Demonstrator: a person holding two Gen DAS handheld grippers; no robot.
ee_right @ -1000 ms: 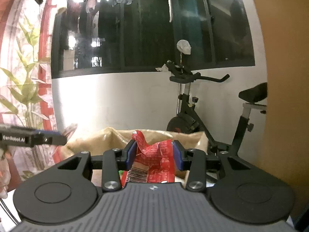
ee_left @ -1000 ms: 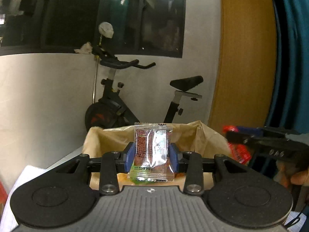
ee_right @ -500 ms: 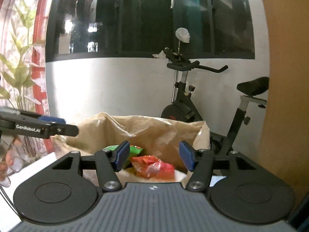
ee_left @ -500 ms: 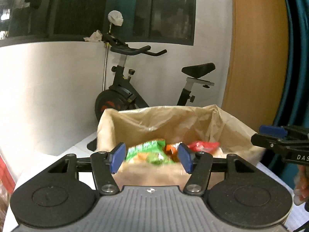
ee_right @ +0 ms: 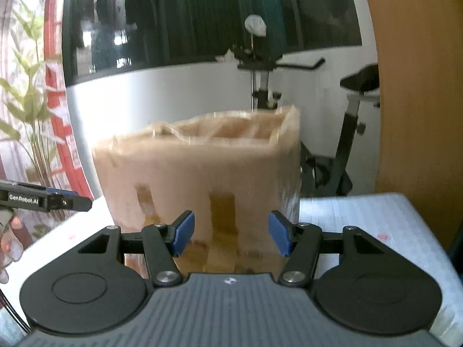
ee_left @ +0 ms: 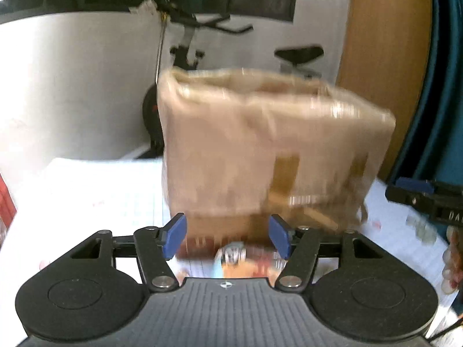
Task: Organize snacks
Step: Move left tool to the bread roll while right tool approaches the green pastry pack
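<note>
A brown cardboard box (ee_left: 260,150) lined with a plastic bag stands on the white table (ee_left: 95,193), blurred by motion. My left gripper (ee_left: 227,234) hangs low in front of its near wall, its jaws opening and holding nothing. Below it, blurred orange and pale snack packets (ee_left: 234,260) lie on the table. In the right wrist view the box (ee_right: 202,173) fills the middle, and my right gripper (ee_right: 228,235) is open and bare before its wall. Each gripper shows in the other's view: the right gripper (ee_left: 416,192) at the right edge, the left gripper (ee_right: 58,201) at the left.
An exercise bike (ee_right: 260,66) stands behind the table by a white wall. A wooden panel (ee_left: 385,57) rises at the right, and a leafy plant (ee_right: 26,110) at the left. A person's hand (ee_right: 11,237) holds the left gripper.
Both grippers opened and let go of their packets, the clear one and the red one, over the box. Both then sank from above the rim to in front of the box's wall.
</note>
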